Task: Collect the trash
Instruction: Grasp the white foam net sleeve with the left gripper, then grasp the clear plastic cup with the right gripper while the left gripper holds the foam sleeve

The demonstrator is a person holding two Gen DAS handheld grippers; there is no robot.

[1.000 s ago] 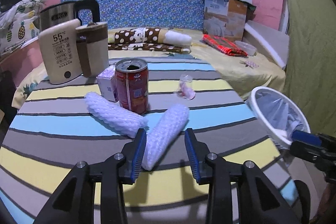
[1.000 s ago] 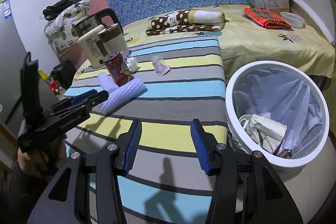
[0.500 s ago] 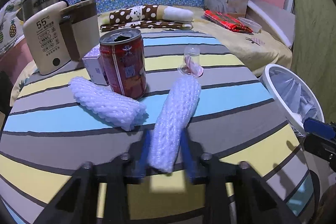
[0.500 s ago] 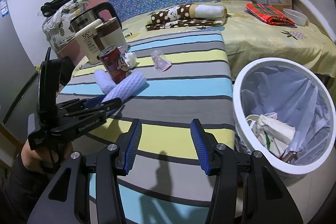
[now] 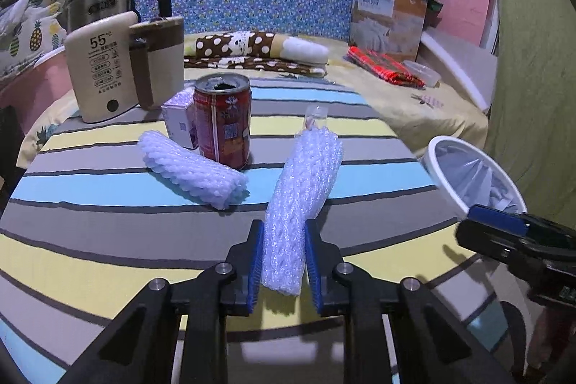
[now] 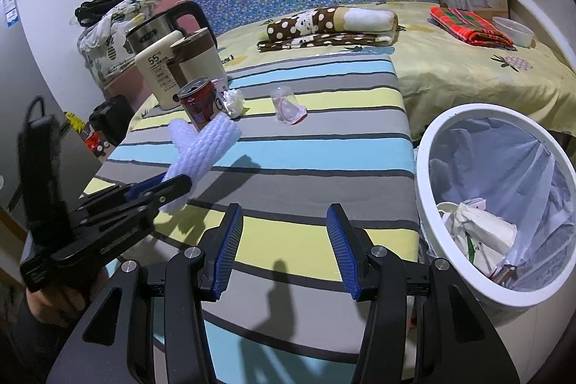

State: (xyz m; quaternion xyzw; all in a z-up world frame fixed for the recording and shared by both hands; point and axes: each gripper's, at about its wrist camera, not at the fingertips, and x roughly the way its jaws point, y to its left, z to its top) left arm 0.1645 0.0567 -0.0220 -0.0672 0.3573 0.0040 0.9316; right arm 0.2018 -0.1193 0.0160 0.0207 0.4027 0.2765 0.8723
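My left gripper is shut on the near end of a white foam net sleeve and holds it lifted and tilted above the striped table; it also shows in the right wrist view. A second foam sleeve lies on the table by a red drink can. A crumpled clear plastic cup and a crumpled white tissue lie further back. My right gripper is open and empty above the table's near edge, left of the white trash bin.
A cream water heater, a brown-and-cream jug and a steel kettle stand at the table's back left, a small white box behind the can. The bin holds paper trash. A bed lies beyond the table.
My left gripper closed on the foam sleeve and lifted its near end off the table. My right gripper stayed open and shifted slightly.
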